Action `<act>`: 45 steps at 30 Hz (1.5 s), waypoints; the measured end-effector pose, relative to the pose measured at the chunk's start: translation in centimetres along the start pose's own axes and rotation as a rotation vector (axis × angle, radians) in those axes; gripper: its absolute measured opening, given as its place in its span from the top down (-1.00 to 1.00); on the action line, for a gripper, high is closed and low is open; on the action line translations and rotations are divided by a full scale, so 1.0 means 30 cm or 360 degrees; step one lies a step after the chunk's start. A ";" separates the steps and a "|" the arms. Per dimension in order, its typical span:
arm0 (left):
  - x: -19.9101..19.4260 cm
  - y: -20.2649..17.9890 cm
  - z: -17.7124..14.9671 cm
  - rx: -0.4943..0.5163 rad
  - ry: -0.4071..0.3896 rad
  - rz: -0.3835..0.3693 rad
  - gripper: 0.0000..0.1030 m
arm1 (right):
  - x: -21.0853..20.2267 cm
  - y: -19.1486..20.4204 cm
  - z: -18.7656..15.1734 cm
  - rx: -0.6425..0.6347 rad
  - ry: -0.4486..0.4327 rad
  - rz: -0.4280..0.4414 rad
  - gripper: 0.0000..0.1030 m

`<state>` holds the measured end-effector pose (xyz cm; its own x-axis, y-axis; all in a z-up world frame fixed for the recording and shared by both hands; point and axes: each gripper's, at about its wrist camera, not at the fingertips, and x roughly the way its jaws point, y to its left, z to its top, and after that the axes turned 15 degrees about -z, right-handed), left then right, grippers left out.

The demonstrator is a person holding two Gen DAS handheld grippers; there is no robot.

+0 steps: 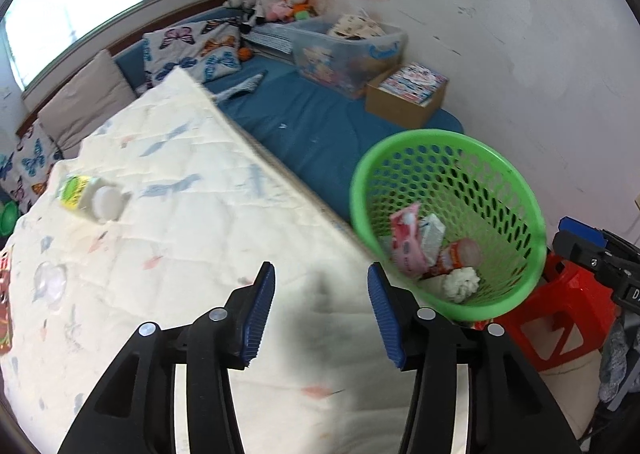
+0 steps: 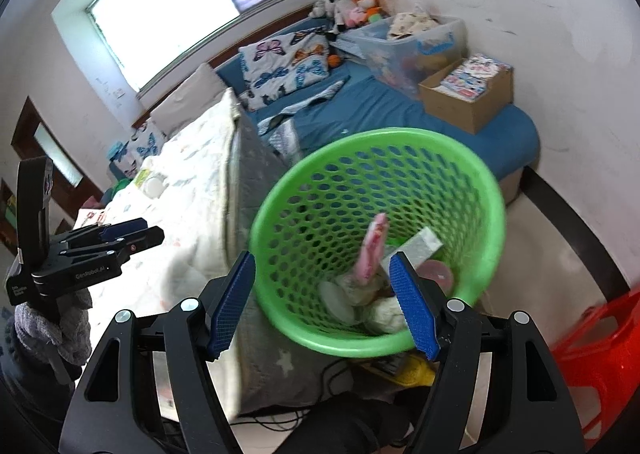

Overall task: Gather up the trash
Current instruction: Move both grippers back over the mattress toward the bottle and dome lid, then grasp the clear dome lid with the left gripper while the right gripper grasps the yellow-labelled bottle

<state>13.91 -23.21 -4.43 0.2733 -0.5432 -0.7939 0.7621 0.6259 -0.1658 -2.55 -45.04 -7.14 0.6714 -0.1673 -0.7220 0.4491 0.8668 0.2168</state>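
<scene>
The left gripper [image 1: 321, 308] is seen with its blue-padded fingers [image 1: 258, 310] spread wide and nothing between them; only the pale quilt [image 1: 192, 214] lies beneath. The right gripper [image 2: 322, 304] is likewise held wide open, nothing being gripped, and the near rim of the green perforated basket [image 2: 486, 214] is framed between its fingers [image 2: 412, 308], though contact cannot be made out because of blur.

Inside the basket, trash is gathered at the bottom: a pink wrapper [image 1: 408, 244], a white crumpled packet [image 1: 432, 236], a red-and-white cup [image 1: 460, 254] and a wad of white tissue [image 1: 462, 282]. The basket appears tilted toward the cameras, just beside the quilt's edge and beside a red plastic stool [image 1: 560, 318].

Further out on the quilt, well apart from the left gripper, a small white bottle with a yellow-green label [image 1: 94, 196] is lying on its side (its cap end faces the camera). A clear, blurred piece [image 1: 50, 280] is seen near the quilt's left edge.

Beyond the quilt, a blue mattress [image 1: 320, 122] is spread, carrying butterfly-print pillows [image 1: 196, 52], a clear storage bin [image 1: 344, 52], a cardboard box of booklets [image 1: 408, 96] and plush toys [image 1: 296, 2] by the wall.
</scene>
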 end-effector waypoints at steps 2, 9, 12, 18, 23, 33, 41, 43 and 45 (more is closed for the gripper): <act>-0.030 0.043 -0.015 -0.0034 -0.0021 0.0019 0.02 | 0.001 0.043 0.006 -0.0029 0.0003 0.0028 -0.37; -0.121 0.219 -0.074 -0.0164 -0.0074 0.0137 -0.15 | 0.014 0.196 0.041 -0.0140 0.0001 0.0112 -0.42; -0.158 0.305 -0.101 -0.0235 -0.0089 0.0190 -0.21 | 0.026 0.263 0.051 -0.0193 0.0002 0.0141 -0.45; -0.235 0.484 -0.163 -0.0368 -0.0114 0.0312 -0.39 | 0.058 0.407 0.066 -0.0288 0.0030 0.0208 -0.52; -0.298 0.636 -0.219 -0.0490 -0.0124 0.0417 -0.52 | 0.085 0.540 0.085 -0.0400 0.0040 0.0254 -0.55; -0.363 0.858 -0.281 -0.0638 -0.0153 0.0530 -0.59 | 0.122 0.774 0.138 -0.0595 0.0024 0.0337 -0.56; -0.300 0.993 -0.252 -0.0707 -0.0158 0.0494 -0.59 | 0.168 0.940 0.201 -0.0752 0.0005 0.0356 -0.56; -0.271 1.021 -0.236 -0.0707 -0.0142 0.0491 -0.59 | 0.186 0.975 0.211 -0.0795 0.0000 0.0354 -0.55; -0.251 1.040 -0.223 -0.0698 -0.0140 0.0492 -0.59 | 0.206 1.008 0.219 -0.0832 -0.0001 0.0355 -0.55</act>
<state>31.69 4.16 -7.55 0.5084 -0.3300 -0.7954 0.3270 0.9285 -0.1762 19.06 -22.94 -0.74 0.7171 0.0464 -0.6954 -0.0550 0.9984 0.0099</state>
